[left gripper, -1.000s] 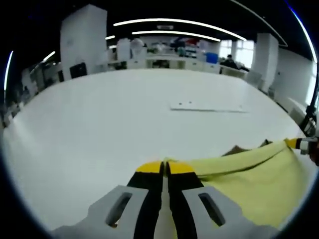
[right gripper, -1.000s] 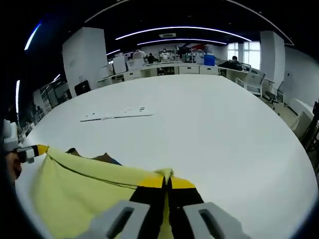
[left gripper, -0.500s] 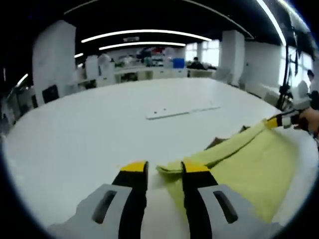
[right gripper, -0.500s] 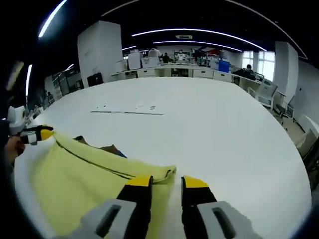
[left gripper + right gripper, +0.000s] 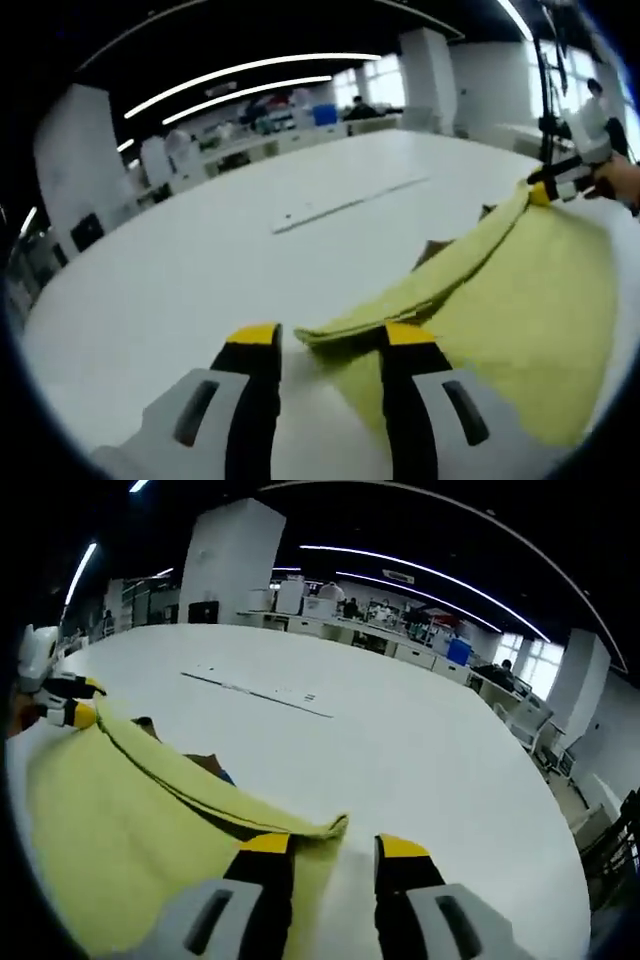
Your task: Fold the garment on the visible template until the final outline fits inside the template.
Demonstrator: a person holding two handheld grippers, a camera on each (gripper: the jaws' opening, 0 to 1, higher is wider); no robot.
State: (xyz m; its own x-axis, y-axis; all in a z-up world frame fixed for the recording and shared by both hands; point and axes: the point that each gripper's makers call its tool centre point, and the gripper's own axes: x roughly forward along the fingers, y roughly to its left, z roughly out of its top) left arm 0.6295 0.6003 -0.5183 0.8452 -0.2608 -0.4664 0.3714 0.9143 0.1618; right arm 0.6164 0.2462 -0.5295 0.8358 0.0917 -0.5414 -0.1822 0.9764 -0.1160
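With both my left gripper (image 5: 331,338) and right gripper (image 5: 331,845) spread wide and empty, the yellow garment (image 5: 520,300) lies folded once on the white table (image 5: 180,270), so I judge more folds remain.

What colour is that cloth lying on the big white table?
The soft folded cloth garment is pale yellow, with something brown peeking out beneath its edge. The right gripper view shows it best.

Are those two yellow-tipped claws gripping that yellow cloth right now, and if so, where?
Nothing is held. The left claw and the right claw both stand open, each with a corner of the folded yellow garment lying loose at its tips.
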